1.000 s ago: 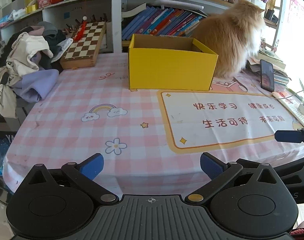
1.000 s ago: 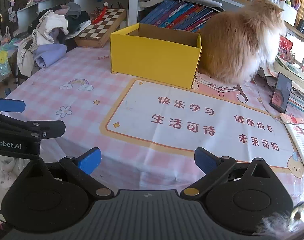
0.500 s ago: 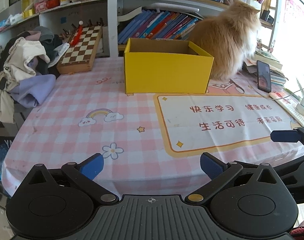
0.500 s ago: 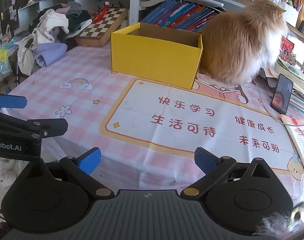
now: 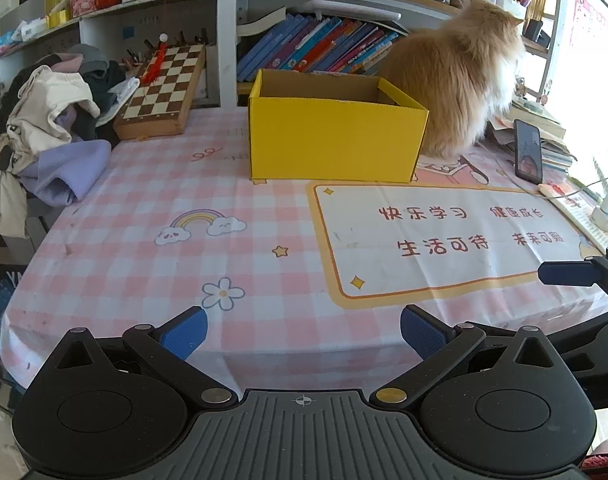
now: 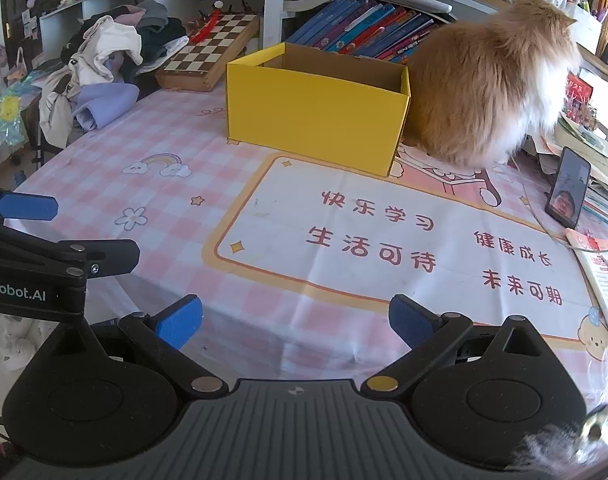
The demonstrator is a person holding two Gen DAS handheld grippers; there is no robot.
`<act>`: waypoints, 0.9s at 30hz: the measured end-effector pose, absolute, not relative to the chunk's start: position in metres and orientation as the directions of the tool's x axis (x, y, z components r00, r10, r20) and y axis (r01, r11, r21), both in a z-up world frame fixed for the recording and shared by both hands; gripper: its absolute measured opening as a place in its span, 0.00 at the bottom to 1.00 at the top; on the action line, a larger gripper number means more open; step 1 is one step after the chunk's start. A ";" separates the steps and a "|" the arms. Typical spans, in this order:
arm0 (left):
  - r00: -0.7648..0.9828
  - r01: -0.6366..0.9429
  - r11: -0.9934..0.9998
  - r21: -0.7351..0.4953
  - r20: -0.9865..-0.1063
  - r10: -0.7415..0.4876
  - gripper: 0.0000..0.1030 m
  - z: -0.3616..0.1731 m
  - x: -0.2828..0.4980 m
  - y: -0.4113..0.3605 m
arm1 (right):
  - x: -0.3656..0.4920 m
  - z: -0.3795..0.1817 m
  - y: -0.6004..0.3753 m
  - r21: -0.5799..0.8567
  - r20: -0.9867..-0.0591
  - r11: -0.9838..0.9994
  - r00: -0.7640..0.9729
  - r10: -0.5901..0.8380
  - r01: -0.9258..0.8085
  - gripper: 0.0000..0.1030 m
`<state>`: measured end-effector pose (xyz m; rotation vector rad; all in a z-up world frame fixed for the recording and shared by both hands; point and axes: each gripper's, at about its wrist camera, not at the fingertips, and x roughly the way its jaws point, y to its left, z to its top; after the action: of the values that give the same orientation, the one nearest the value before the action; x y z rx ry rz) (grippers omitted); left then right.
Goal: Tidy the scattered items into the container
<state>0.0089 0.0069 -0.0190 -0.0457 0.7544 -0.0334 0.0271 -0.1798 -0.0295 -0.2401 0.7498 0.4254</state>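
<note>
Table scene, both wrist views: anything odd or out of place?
Yes. A fluffy orange cat sits on the table right beside the yellow box, facing away. A clothes pile spills over the table's left edge. No loose items show on the tablecloth. Both tongs, left and right, are open and empty.

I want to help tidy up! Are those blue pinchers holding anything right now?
No, nothing is held. The left tool and the right tool are both open and empty above the pink checked tablecloth.

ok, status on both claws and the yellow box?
Left claw open, empty. Right claw open, empty. Yellow box upright on table, open top. Cat sitting right against it.
</note>
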 end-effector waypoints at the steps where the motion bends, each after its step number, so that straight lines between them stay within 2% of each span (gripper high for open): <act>1: 0.728 0.014 0.998 -0.054 -0.684 -0.047 1.00 -0.019 0.009 0.007 | 0.027 -0.030 -0.180 -0.060 -0.702 0.888 0.652 0.287 -0.455 0.98; 27: 0.720 0.010 0.996 -0.092 -0.690 -0.071 1.00 -0.023 0.007 0.005 | 0.026 -0.032 -0.181 -0.049 -0.709 0.886 0.641 0.294 -0.460 0.98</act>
<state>0.0069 0.0055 -0.0233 -0.0841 0.7661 -0.0447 0.0264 -0.1806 -0.0321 -0.2343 0.7624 0.4343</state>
